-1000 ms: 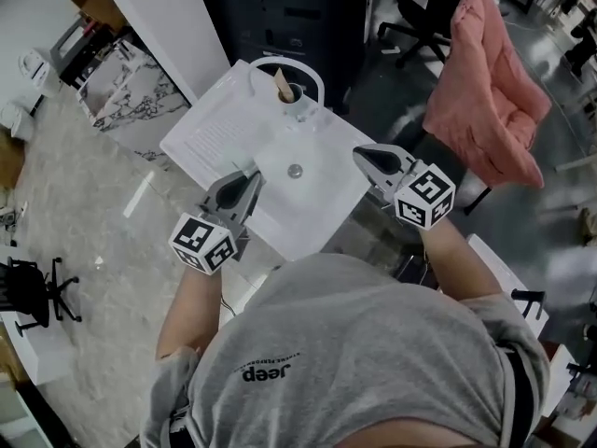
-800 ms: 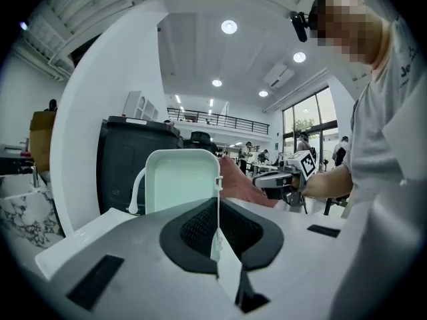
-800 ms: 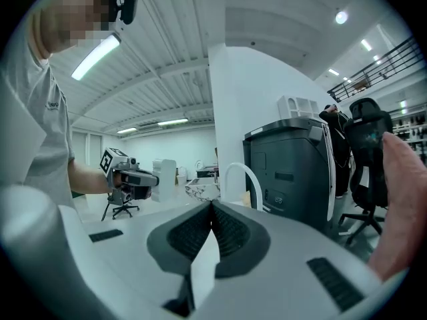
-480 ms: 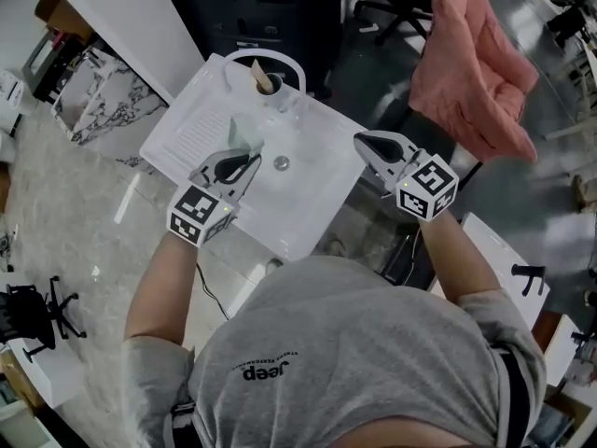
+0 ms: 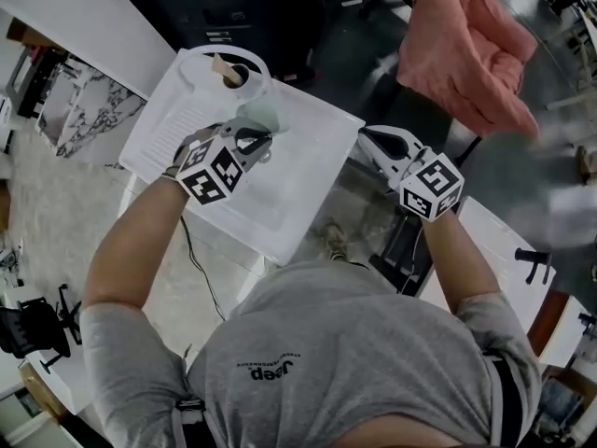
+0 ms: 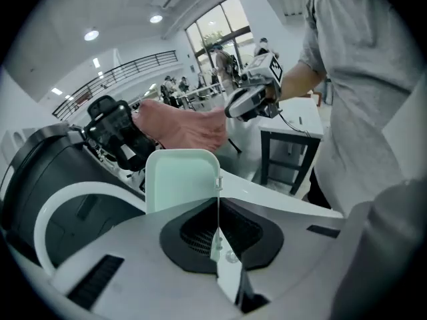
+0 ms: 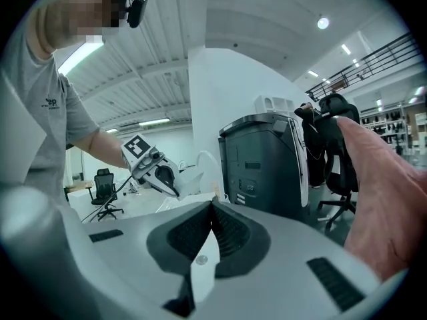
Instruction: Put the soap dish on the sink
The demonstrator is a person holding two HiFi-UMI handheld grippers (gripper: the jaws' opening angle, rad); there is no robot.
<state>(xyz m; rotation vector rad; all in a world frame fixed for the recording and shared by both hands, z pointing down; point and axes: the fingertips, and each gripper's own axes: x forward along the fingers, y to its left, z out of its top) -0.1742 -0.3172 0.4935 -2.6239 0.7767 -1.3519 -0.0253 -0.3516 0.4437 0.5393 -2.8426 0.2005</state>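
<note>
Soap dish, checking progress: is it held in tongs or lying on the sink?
Held: the left tongs grip the soap dish by its edge, over the sink.

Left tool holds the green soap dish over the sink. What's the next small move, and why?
Probably lower the left tool until the soap dish rests on the sink. The tool is shut on the dish's edge, and the dish looks not yet set down on the white surface.

Left gripper (image 5: pixel 264 141), on an outstretched forearm and pitched downward, has its jaws clamped on the edge of the soap dish (image 5: pixel 262 116), while right gripper (image 5: pixel 367 136), held near level, has its jaws together and empty.
</note>
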